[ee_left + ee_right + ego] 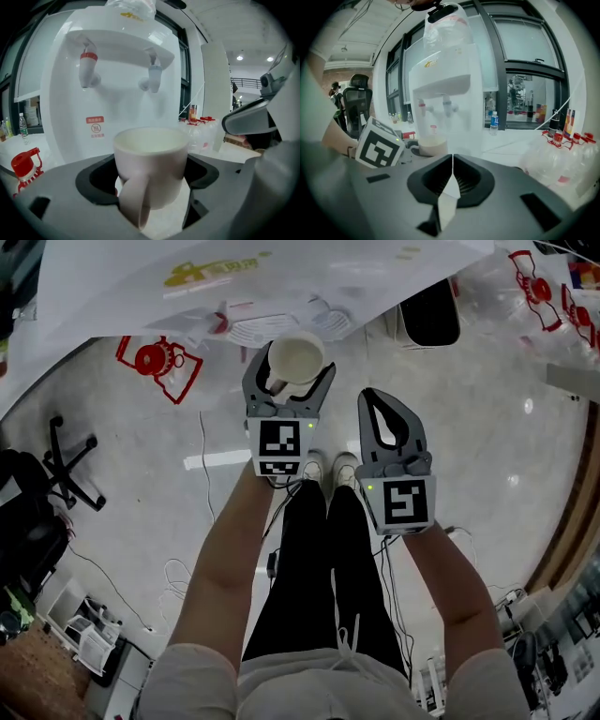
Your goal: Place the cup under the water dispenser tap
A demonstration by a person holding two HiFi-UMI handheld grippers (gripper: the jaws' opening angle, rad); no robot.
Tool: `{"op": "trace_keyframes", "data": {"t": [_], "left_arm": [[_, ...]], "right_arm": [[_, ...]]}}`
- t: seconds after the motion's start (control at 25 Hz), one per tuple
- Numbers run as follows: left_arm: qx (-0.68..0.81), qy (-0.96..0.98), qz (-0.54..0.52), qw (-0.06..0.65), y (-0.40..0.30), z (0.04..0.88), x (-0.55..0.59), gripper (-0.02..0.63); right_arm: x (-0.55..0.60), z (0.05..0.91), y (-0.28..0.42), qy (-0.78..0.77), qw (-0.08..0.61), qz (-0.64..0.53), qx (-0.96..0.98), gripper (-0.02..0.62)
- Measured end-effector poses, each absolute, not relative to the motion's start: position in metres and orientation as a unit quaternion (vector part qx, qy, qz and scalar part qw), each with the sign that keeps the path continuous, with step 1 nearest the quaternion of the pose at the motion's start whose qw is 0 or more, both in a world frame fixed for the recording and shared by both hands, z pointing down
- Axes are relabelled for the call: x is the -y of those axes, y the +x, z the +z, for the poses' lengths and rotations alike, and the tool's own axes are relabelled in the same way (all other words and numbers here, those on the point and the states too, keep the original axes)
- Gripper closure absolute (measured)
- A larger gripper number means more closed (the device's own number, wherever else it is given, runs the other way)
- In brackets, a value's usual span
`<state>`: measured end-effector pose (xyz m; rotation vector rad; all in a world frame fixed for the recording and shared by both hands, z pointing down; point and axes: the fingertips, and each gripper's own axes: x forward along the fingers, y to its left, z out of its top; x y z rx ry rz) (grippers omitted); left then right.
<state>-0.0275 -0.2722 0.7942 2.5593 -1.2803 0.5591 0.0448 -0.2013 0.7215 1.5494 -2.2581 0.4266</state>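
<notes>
Mug point(150, 164) rides upright, pinched between the left gripper's point(292, 373) wide-set jaws, with the water dispenser's point(117, 112) taps point(152, 77) at its 12 o'clock, ready to slide beneath, while the idle right gripper's point(452, 158) jaws are pressed together.

This looks like an open office or workroom. A white water dispenser point(445, 93) with an upturned bottle on top stands against tall, dark-framed windows point(525, 70). Left of the dispenser, in the right gripper view, are black swivel chairs point(361, 101). To its right, clear water jugs point(562, 154) with red caps are grouped on the pale, glossy floor point(469, 409). Loose cables point(202, 442) trail across that floor near the dispenser, and ceiling lights point(240, 58) shine beyond it.
</notes>
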Motion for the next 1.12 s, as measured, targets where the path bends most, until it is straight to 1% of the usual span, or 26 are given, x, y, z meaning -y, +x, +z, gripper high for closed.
{"op": "trace_keyframes", "data": {"t": [0.32,0.56,0.88,0.92,1.04,1.12], "left_arm": [[0.442,0.869,0.203,0.089,-0.014,0.814,0.316,0.167],[0.440,0.875,0.195,0.058,-0.011,0.817,0.319,0.167],[0.451,0.874,0.171,0.058,-0.011,0.820,0.319,0.164],[0.453,0.873,0.171,0.060,-0.012,0.820,0.319,0.161],[0.460,0.871,0.163,0.060,-0.013,0.811,0.316,0.107],[0.463,0.870,0.156,0.062,-0.014,0.802,0.312,0.103]], "right_arm": [[0.217,0.727,0.055,0.558,0.180,0.161,0.794,0.566],[0.221,0.727,0.059,0.556,0.185,0.161,0.794,0.566],[0.216,0.730,0.065,0.553,0.188,0.168,0.794,0.566],[0.214,0.730,0.064,0.550,0.187,0.168,0.796,0.566],[0.204,0.734,0.067,0.545,0.199,0.176,0.795,0.566],[0.192,0.741,0.070,0.540,0.220,0.191,0.790,0.566]]}}
